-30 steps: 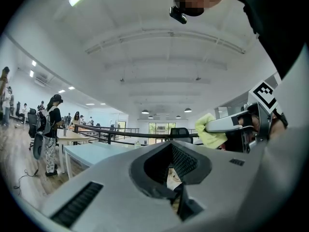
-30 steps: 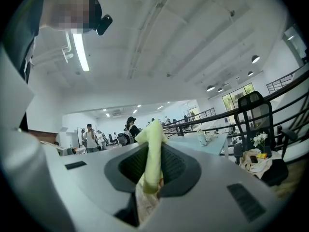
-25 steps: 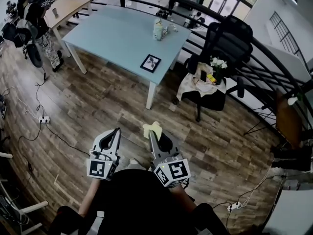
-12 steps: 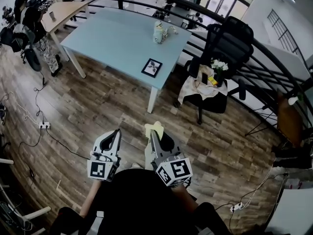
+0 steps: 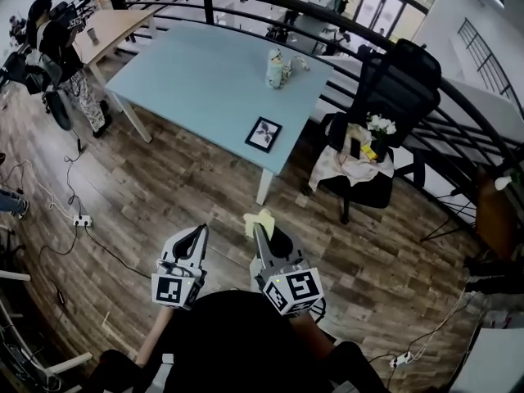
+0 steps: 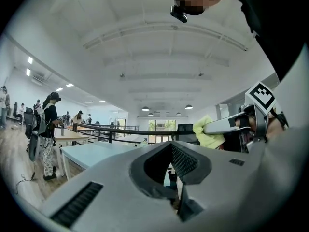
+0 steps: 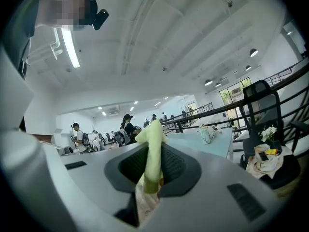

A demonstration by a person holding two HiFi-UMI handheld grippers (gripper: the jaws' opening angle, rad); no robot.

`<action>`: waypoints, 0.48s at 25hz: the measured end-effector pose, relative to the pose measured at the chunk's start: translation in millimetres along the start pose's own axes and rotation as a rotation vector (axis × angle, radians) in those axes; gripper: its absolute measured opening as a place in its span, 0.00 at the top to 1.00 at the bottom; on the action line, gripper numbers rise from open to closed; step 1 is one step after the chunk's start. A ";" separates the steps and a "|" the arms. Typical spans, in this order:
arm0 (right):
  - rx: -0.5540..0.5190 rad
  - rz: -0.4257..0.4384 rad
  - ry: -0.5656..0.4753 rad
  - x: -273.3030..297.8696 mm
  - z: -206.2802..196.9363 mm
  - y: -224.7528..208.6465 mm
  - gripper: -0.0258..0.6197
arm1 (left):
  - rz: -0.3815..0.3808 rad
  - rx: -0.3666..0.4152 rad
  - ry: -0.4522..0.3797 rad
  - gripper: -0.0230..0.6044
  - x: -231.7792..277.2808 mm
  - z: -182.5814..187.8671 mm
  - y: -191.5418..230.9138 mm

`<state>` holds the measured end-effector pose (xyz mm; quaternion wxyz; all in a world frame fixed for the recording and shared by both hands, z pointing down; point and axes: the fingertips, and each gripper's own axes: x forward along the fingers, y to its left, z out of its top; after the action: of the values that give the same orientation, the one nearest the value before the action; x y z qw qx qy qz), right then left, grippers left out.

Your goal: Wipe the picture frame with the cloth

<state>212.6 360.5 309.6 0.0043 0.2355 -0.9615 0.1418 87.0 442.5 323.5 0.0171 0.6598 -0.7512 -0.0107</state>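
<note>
Wood flooring [image 5: 164,187] separates the worktop [image 5: 196,72], well ahead. The right gripper [image 5: 257,228] pinches the cloth [image 5: 259,218]; the left gripper [image 5: 200,231] is pressed together, empty. Best walk close before reaching for the picture frame [image 5: 263,133].

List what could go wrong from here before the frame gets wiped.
1. The picture frame lies near the edge of the table. A wipe toward that edge could slide it off, and the left gripper is shut on nothing, so it is not steadying the frame.
2. Only a short tuft of cloth sticks out of the right gripper, so its hard jaw tips might scrape the frame.
</note>
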 end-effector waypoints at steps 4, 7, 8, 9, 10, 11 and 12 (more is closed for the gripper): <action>0.003 0.003 0.009 27.9 8.4 -25.3 0.87 | -0.006 0.005 0.005 0.97 39.5 1.0 6.9; -0.005 0.007 0.009 45.4 20.8 -45.8 0.87 | -0.003 0.004 -0.008 0.97 68.0 8.1 8.0; -0.007 0.009 0.009 51.7 24.1 -52.8 0.87 | 0.000 0.003 -0.009 0.97 77.0 9.0 8.7; -0.007 0.011 0.011 58.2 26.8 -60.0 0.87 | 0.003 0.002 -0.007 0.97 86.0 9.1 9.6; -0.005 0.013 0.014 64.4 29.1 -67.0 0.87 | 0.006 0.000 -0.005 0.97 95.0 8.9 10.3; -0.002 0.015 0.016 69.8 31.1 -73.9 0.87 | 0.008 -0.001 -0.003 0.97 103.6 8.8 10.5; 0.000 0.018 0.017 74.8 33.0 -80.6 0.87 | 0.009 -0.001 -0.002 0.97 111.8 9.2 10.3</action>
<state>184.6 249.2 305.4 0.0113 0.2255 -0.9635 0.1440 62.0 332.9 316.0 0.0165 0.6564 -0.7542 -0.0117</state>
